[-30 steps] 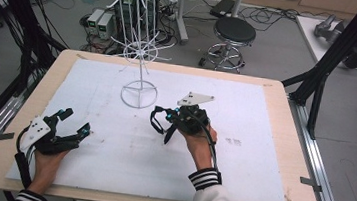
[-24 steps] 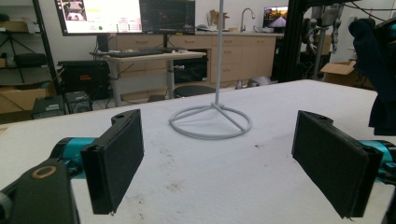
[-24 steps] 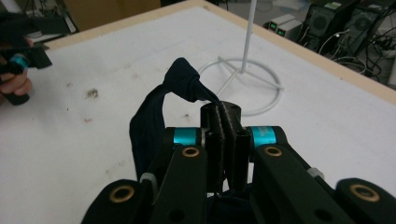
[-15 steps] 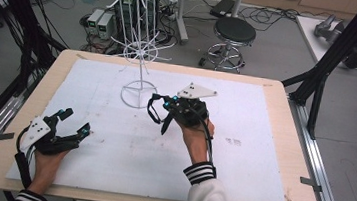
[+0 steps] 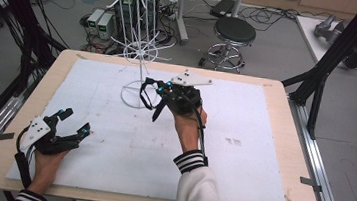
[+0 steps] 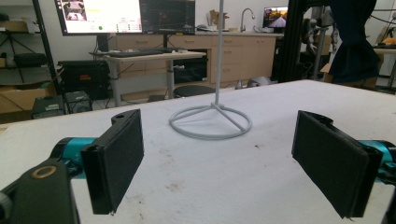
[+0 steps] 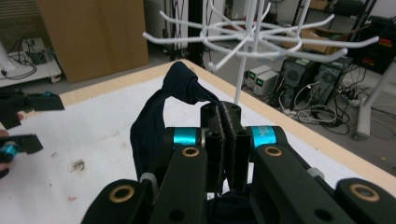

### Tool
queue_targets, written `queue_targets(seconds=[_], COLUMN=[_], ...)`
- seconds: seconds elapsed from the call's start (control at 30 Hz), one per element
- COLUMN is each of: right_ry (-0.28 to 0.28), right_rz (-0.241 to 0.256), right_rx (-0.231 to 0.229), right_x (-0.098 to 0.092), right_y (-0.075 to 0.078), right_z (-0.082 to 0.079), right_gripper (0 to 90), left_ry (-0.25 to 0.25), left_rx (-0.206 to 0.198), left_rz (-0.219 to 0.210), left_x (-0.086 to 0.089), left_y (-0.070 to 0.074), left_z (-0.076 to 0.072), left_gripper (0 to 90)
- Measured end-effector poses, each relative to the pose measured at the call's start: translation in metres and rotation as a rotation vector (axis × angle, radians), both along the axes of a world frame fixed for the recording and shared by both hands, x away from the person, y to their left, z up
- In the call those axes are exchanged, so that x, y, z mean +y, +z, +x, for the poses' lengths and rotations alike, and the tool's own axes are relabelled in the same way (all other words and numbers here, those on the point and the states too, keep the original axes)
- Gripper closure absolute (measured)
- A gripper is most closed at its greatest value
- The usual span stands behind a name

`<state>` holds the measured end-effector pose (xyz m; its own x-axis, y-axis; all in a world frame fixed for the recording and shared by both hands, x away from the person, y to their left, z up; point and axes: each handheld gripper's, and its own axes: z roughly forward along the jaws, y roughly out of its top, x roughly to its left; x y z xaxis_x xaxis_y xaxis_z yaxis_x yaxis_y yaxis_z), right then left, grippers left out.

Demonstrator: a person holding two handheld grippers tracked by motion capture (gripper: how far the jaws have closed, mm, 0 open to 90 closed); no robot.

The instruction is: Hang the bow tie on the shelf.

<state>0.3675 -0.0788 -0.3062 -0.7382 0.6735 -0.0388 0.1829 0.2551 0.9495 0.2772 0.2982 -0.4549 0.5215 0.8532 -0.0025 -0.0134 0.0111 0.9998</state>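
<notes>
Beside the white wire rack (image 5: 139, 51), the right gripper (image 5: 159, 94) pinches a dark band (image 7: 154, 119); left gripper (image 5: 74, 124) gapes.

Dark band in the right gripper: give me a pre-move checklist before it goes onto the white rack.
1. Right gripper shut on the dark band: ok.
2. Band hangs open as a loop from the jaws: ok.
3. White rack upright, its ring base flat on the white board: ok.
4. Rack's lower arms close ahead of the band: ok.
5. Left gripper open, low on the board, apart from the rack: ok.
6. Which arm the loop will catch: cannot tell.
</notes>
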Motion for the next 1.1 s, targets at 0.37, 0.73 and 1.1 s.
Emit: queue_targets(seconds=[0.37,0.73,1.1], right_ry=[-0.025,-0.051,-0.052], right_rz=[0.056,0.069,0.049], right_rx=[-0.026,-0.023,-0.002], right_x=[0.004,0.012,0.015], right_y=[0.008,0.005,-0.01], right_z=[0.012,0.028,0.046], right_gripper=[88.2,88.1,75.6], left_ry=[0.002,0.003,0.005], left_rx=[-0.004,-0.008,-0.016], left_rz=[-0.001,-0.002,-0.003], left_x=[0.0,0.0,0.0], left_y=[0.0,0.0,-0.001], left_z=[0.0,-0.001,-0.001], left_gripper=[17.1,17.1,17.1])
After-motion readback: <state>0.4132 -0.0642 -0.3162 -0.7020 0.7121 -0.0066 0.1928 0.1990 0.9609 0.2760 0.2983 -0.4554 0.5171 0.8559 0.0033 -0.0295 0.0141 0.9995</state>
